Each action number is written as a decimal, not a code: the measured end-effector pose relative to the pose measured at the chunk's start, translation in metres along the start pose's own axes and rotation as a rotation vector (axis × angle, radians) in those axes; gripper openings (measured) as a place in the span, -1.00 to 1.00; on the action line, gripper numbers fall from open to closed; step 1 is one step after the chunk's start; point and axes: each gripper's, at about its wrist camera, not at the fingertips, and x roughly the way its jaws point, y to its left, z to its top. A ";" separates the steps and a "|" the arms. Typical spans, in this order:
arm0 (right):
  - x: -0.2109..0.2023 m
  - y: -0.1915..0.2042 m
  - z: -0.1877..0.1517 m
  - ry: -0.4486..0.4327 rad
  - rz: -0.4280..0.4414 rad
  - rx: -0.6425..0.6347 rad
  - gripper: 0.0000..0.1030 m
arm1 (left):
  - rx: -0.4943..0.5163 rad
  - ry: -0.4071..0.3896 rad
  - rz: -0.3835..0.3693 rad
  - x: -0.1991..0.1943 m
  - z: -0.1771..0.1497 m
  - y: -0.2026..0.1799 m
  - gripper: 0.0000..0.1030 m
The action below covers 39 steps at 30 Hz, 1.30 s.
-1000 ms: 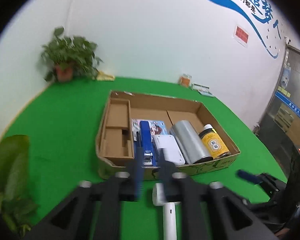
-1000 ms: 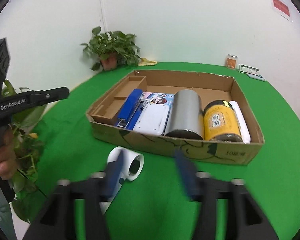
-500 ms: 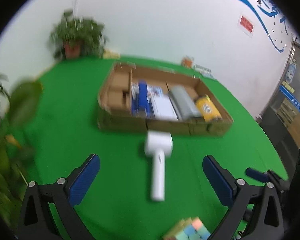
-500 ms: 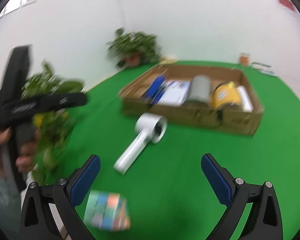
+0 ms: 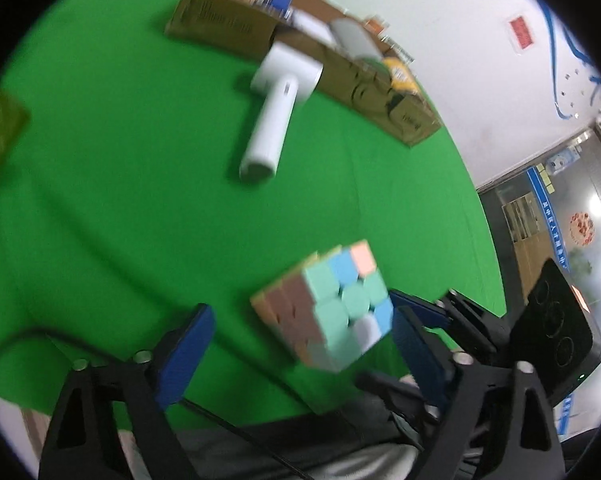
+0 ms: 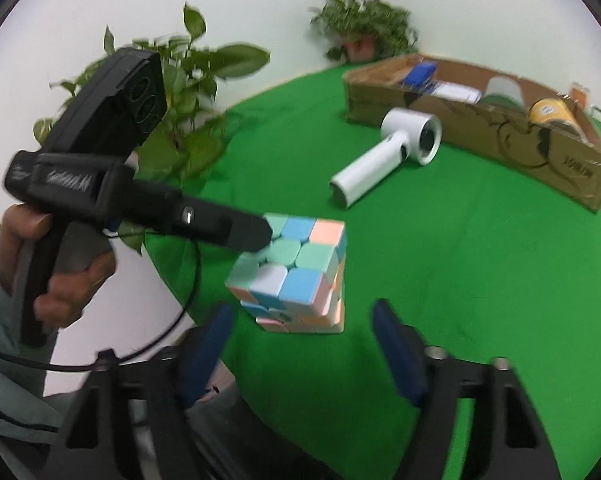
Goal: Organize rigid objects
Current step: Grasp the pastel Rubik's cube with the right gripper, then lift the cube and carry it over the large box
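Note:
A pastel puzzle cube (image 6: pixel 296 276) sits near the front edge of the green table; it also shows in the left wrist view (image 5: pixel 332 308). My left gripper (image 5: pixel 300 356) is open, its jaws on either side of the cube, and its tip (image 6: pixel 256 234) hangs over the cube's top. My right gripper (image 6: pixel 300 340) is open just in front of the cube. A white hair dryer (image 6: pixel 388 156) lies further back, beside a cardboard box (image 6: pixel 480 128) holding a silver can, a yellow jar, a blue stapler and a white case.
Leafy plants (image 6: pixel 188 92) stand at the table's left edge and a potted plant (image 6: pixel 360 28) in the far corner. The table's front edge runs just under the cube. The other handheld gripper's body (image 5: pixel 552 332) is at the right.
Both grippers have pulled back from the box and dropped toward the cube at the table's front. Both jaws have opened wide from the near-closed state a second ago.

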 end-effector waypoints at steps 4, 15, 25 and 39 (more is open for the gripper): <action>0.013 0.001 -0.003 0.031 -0.004 -0.009 -0.14 | -0.031 0.031 -0.050 0.018 0.005 -0.009 0.36; 0.003 -0.032 -0.009 -0.027 -0.147 0.175 -0.19 | 0.119 0.093 -0.023 0.060 0.026 -0.053 0.33; 0.015 -0.033 -0.006 0.032 -0.167 0.130 -0.05 | 0.047 0.113 -0.139 0.062 0.034 -0.040 0.35; 0.010 -0.032 0.027 -0.028 -0.280 0.149 -0.24 | 0.180 0.007 -0.071 0.032 0.042 -0.058 0.15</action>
